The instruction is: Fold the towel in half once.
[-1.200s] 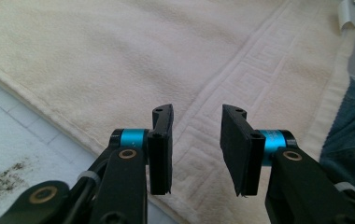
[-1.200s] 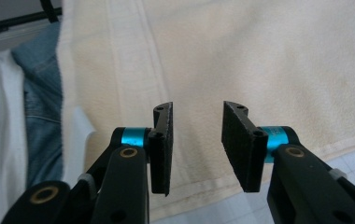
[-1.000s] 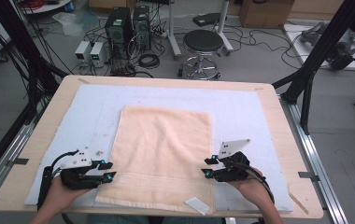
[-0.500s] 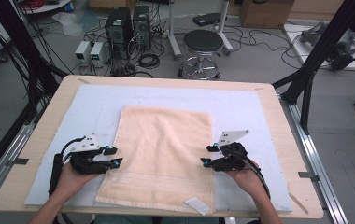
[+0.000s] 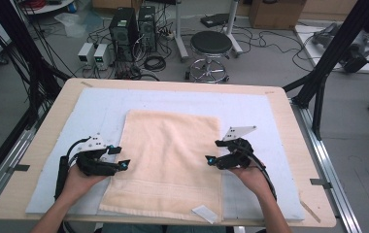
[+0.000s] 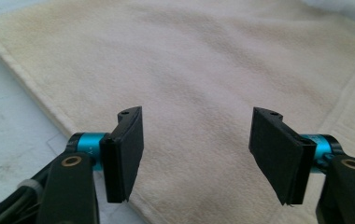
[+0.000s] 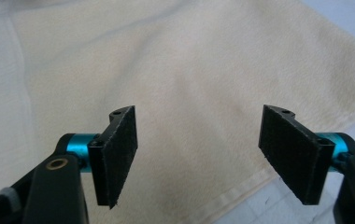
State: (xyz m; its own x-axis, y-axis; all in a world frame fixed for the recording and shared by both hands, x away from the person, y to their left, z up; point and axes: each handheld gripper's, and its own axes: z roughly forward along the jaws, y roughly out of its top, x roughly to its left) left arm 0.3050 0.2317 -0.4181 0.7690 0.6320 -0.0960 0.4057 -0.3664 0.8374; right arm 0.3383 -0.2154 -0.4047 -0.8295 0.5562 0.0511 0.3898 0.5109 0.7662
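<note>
A pale peach towel (image 5: pixel 170 160) lies flat on the table, long side running away from me. My left gripper (image 5: pixel 120 157) is at the towel's left edge, about halfway along it, pointing inward. In the left gripper view its jaws (image 6: pixel 203 158) stand wide apart over the towel (image 6: pixel 203 70) with nothing between them. My right gripper (image 5: pixel 215 151) mirrors it at the right edge. Its jaws (image 7: pixel 203 158) are also apart above the towel (image 7: pixel 189 60), pressing on nothing. Both pairs of jaws have just been opening.
The towel rests on a light mat (image 5: pixel 100 102) covering a wooden tabletop (image 5: pixel 289 126). A small white tag (image 5: pixel 204 212) lies by the towel's near right corner. Beyond the table stand a stool (image 5: pixel 210 46), computer boxes (image 5: pixel 131 24) and cables.
Both hands have moved away from me along the towel's side edges, from near its front corners to about mid-length. Both pairs of jaws have opened wider. The towel lies as before.
</note>
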